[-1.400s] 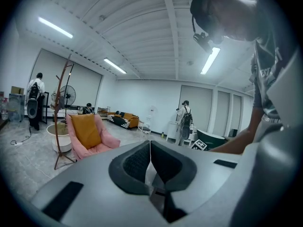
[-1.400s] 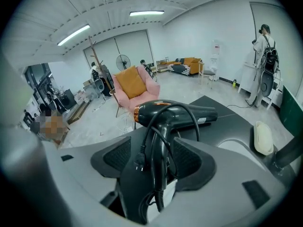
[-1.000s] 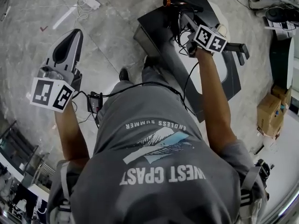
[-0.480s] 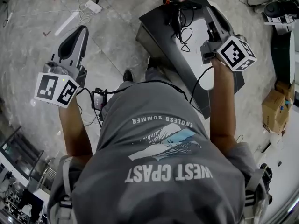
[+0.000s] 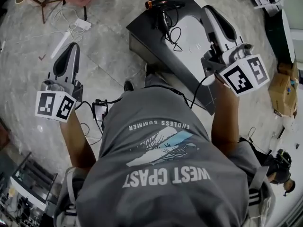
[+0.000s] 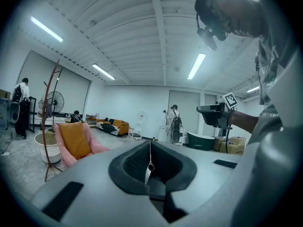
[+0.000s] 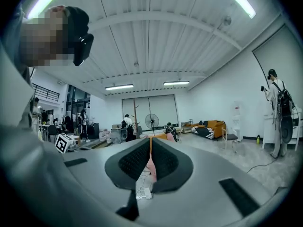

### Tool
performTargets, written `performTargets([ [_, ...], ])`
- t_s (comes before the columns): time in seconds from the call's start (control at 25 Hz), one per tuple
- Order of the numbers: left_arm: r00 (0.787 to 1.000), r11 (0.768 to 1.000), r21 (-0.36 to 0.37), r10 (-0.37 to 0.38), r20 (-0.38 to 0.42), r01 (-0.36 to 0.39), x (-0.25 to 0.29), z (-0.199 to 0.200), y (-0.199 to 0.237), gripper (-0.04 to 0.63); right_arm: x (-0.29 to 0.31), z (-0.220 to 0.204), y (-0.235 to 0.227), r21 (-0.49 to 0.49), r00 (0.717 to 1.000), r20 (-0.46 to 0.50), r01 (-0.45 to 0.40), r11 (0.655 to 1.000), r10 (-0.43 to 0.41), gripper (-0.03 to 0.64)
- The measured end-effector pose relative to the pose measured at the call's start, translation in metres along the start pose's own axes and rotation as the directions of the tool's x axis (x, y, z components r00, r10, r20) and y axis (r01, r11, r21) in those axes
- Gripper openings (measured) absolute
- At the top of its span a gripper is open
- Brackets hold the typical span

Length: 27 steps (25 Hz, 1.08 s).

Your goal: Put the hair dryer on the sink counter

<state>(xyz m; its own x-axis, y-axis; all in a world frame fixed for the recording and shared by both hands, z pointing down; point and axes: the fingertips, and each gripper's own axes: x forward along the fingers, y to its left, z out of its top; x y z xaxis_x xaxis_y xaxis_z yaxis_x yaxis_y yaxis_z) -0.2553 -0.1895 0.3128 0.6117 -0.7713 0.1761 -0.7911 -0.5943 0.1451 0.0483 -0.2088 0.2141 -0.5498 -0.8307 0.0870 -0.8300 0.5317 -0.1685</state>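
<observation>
Two grippers, one hair dryer.

Head view: the hair dryer [image 5: 161, 4] lies on the black sink counter [image 5: 142, 23] at upper centre, so I judge it delivered. Both tools are off it, the left gripper [image 5: 72, 47] at frame left and the right gripper [image 5: 209, 10] at upper right.

Left gripper view: jaws together, empty.

Right gripper view: jaws closing, nearly met, nothing between.

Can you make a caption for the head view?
Hair dryer lies on the sink counter; empty right gripper, jaws closing; left gripper shut.
</observation>
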Motion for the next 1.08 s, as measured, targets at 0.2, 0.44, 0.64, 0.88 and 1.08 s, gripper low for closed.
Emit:
performTargets([
  [0.2,0.999,0.999,0.009,-0.042,0.01,0.042,0.007,0.003,-0.004,0.02,-0.017,0.026,0.017,-0.159,0.998,0.015,0.067,0.985,-0.065,0.028],
  [0.44,0.998,0.998,0.014,-0.064,0.01,0.064,0.008,0.006,-0.01,0.02,-0.037,0.043,0.021,-0.192,0.996,0.057,0.08,0.978,-0.07,0.028],
  [0.64,0.997,0.997,0.015,-0.074,0.011,0.073,0.008,0.007,-0.017,0.02,-0.045,0.039,0.02,-0.174,0.995,0.055,0.086,0.981,-0.077,0.028],
  [0.88,0.998,0.998,0.008,-0.068,0.009,0.068,0.002,0.001,-0.012,0.02,-0.043,0.036,0.023,-0.17,0.995,0.057,0.091,0.981,-0.082,0.028],
  [1.08,0.997,0.998,0.004,-0.07,0.007,0.07,0.001,0.0,-0.01,0.02,-0.039,0.036,0.026,-0.171,0.995,0.055,0.086,0.982,-0.077,0.028],
])
